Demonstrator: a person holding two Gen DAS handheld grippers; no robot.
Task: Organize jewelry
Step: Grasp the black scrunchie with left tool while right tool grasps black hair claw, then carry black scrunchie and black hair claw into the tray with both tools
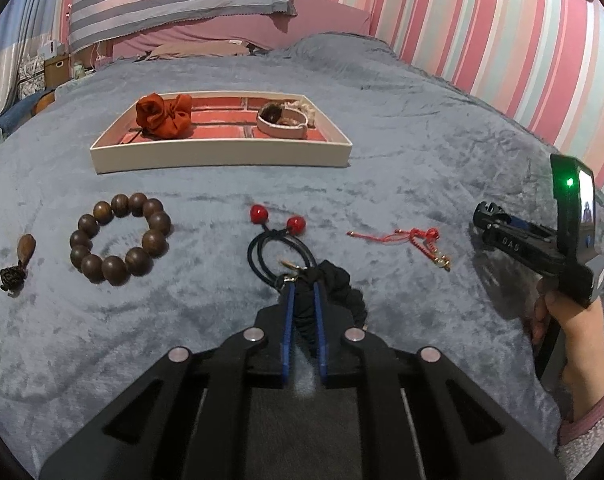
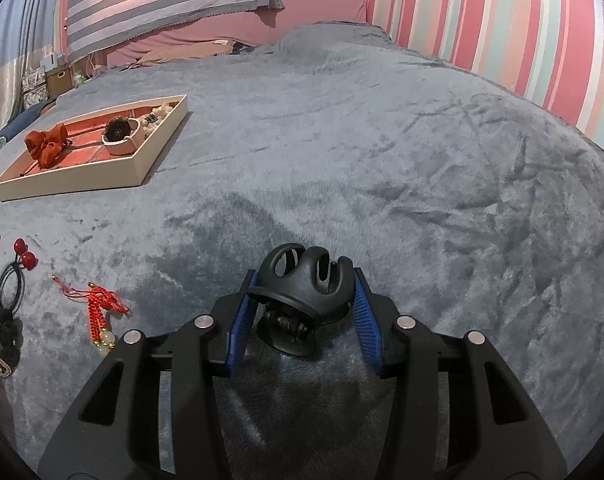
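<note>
My left gripper (image 1: 303, 286) is shut on a black scrunchie (image 1: 343, 292) on the grey blanket, with the dark fabric pinched between its blue pads. Just beyond it lies a black hair tie with two red beads (image 1: 278, 240). My right gripper (image 2: 303, 274) is shut on a black hair claw (image 2: 305, 280), whose sides touch both blue pads; this gripper (image 1: 485, 220) also shows at the right of the left wrist view, held by a hand. A white tray (image 1: 222, 156) with a red brick-pattern floor holds an orange scrunchie (image 1: 164, 114) and a pink band (image 1: 282, 122).
On the blanket in front of the tray lie a brown wooden bead bracelet (image 1: 120, 238), a small wooden pendant (image 1: 20, 260) at the far left, and a red cord bracelet (image 1: 413, 244). A striped wall runs along the right. Pillows lie at the head of the bed.
</note>
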